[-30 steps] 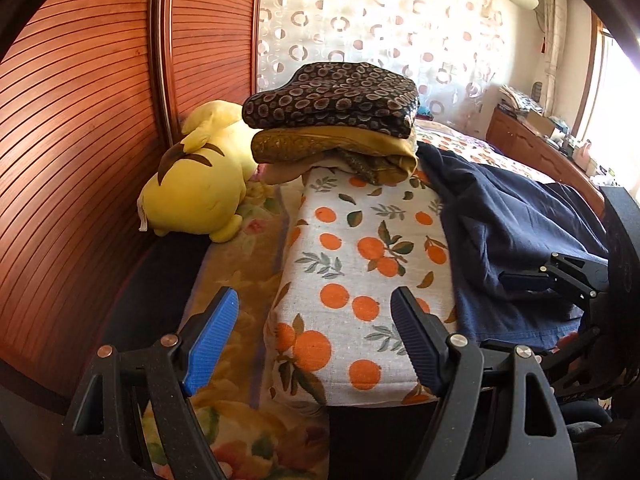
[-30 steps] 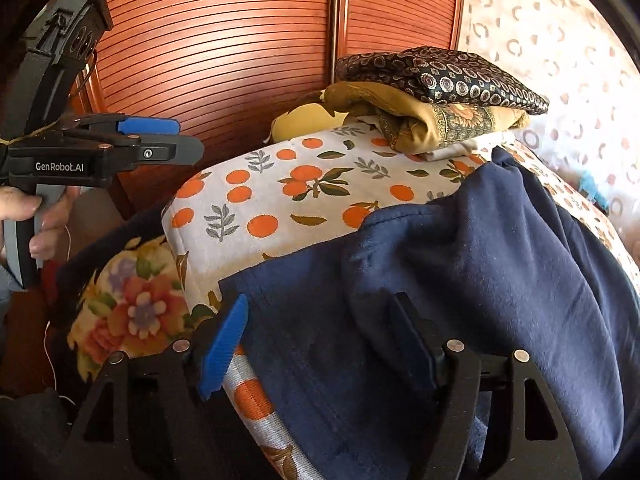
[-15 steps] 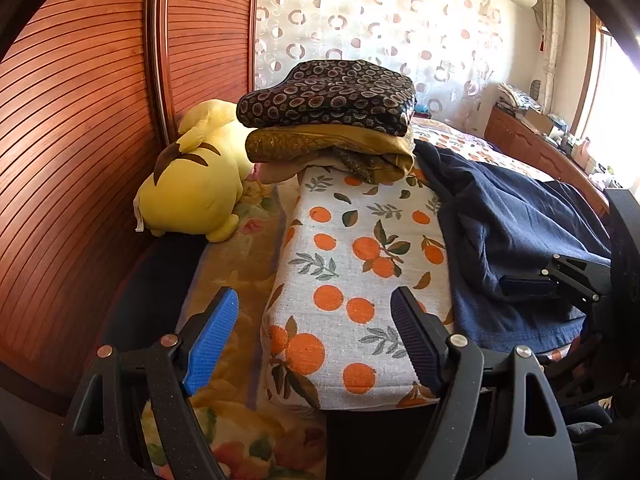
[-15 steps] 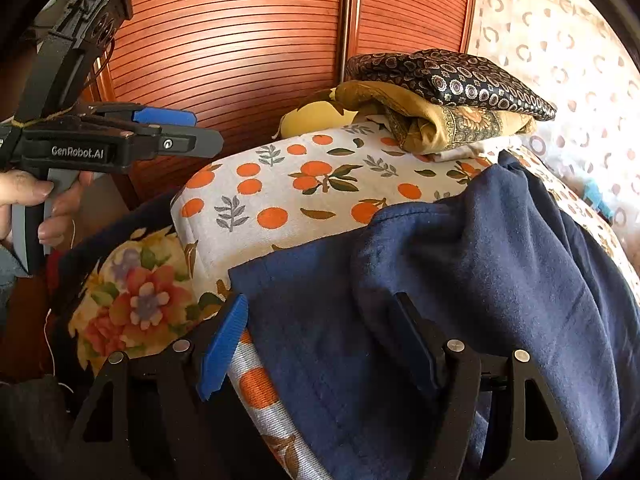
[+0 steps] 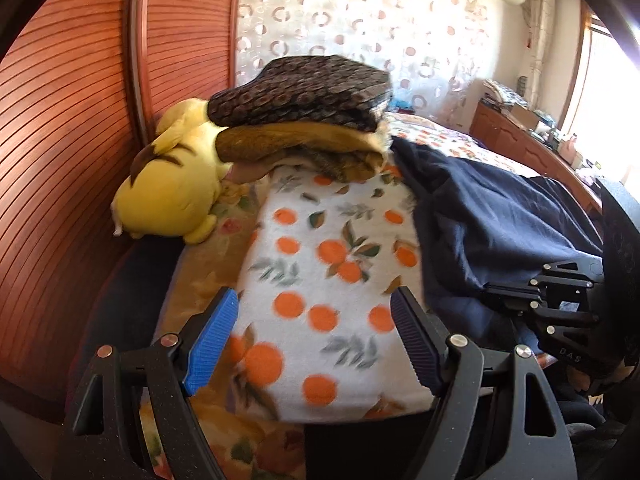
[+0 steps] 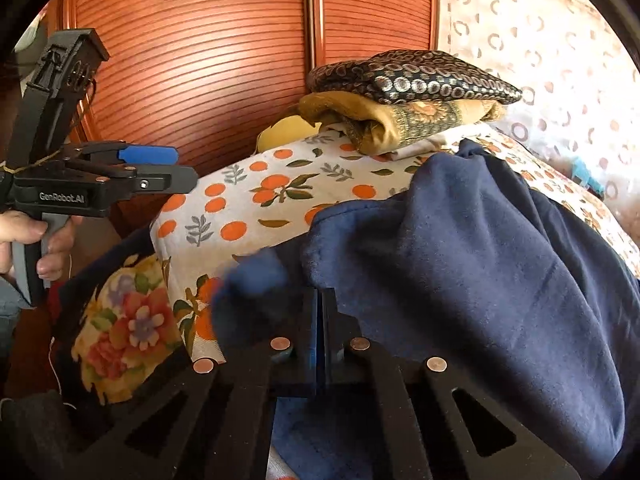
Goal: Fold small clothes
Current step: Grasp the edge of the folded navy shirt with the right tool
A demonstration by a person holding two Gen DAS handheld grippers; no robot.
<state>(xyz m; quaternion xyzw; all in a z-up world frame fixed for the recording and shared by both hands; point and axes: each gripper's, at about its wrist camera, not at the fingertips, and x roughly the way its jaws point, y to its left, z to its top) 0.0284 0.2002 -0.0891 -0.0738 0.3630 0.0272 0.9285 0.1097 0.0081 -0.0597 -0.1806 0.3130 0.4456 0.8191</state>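
A navy garment [image 6: 480, 260] lies spread over the right part of an orange-print covered cushion [image 6: 260, 196]. My right gripper [image 6: 320, 300] is shut on the garment's near edge, and a fold of the cloth bunches up blurred just left of the jaws. The left wrist view shows the same grip, with the right gripper [image 5: 504, 294] pinching the navy garment [image 5: 480, 220]. My left gripper [image 5: 314, 304] hangs open above the near end of the orange-print cushion [image 5: 320, 264], with nothing between its pads. A hand holds the left gripper [image 6: 176, 168] at the left of the right wrist view.
A stack of folded clothes [image 5: 304, 120], dark patterned on top and mustard below, sits at the cushion's far end. A yellow plush toy [image 5: 168, 196] lies left of it against the slatted wooden doors [image 5: 60, 140]. A wooden dresser [image 5: 520, 136] stands far right, and a floral sheet [image 6: 128, 320] lies below the cushion.
The right gripper's jaws have closed on the navy garment's near edge, and the cloth there has bunched up. The left gripper has stayed open and barely moved.
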